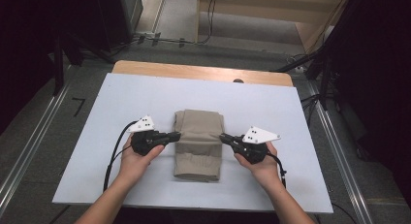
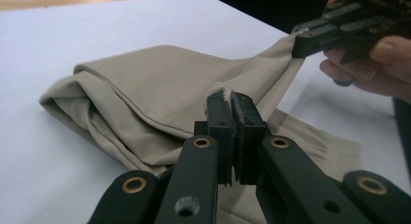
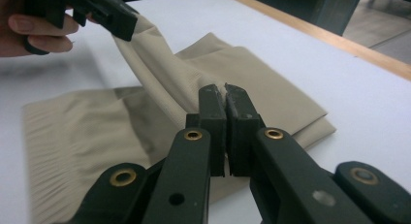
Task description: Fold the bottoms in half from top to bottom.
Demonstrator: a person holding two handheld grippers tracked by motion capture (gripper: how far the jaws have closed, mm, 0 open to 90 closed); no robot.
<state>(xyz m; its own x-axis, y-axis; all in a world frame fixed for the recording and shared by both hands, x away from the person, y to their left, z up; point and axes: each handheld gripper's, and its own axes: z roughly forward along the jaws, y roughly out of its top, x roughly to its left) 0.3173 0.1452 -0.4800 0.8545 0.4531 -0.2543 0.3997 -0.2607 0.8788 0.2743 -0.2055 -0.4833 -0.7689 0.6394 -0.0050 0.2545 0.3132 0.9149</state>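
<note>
A folded beige cloth (image 1: 198, 156) lies in the middle of the white board (image 1: 140, 95). My left gripper (image 1: 177, 135) is shut on the cloth's left edge, and my right gripper (image 1: 223, 136) is shut on its right edge. In the left gripper view the jaws (image 2: 233, 99) pinch a raised fold of the cloth (image 2: 160, 83), with the right gripper (image 2: 304, 40) holding the far corner. In the right gripper view the jaws (image 3: 225, 92) clamp the cloth (image 3: 252, 73), and the left gripper (image 3: 121, 23) lifts the opposite edge. The top layer is stretched taut between the two.
The white board rests on a wooden table (image 1: 203, 71) whose far edge shows behind it. Cables (image 1: 114, 151) trail from the grippers toward the near edge. Dark stands and floor rails (image 1: 29, 146) flank the table.
</note>
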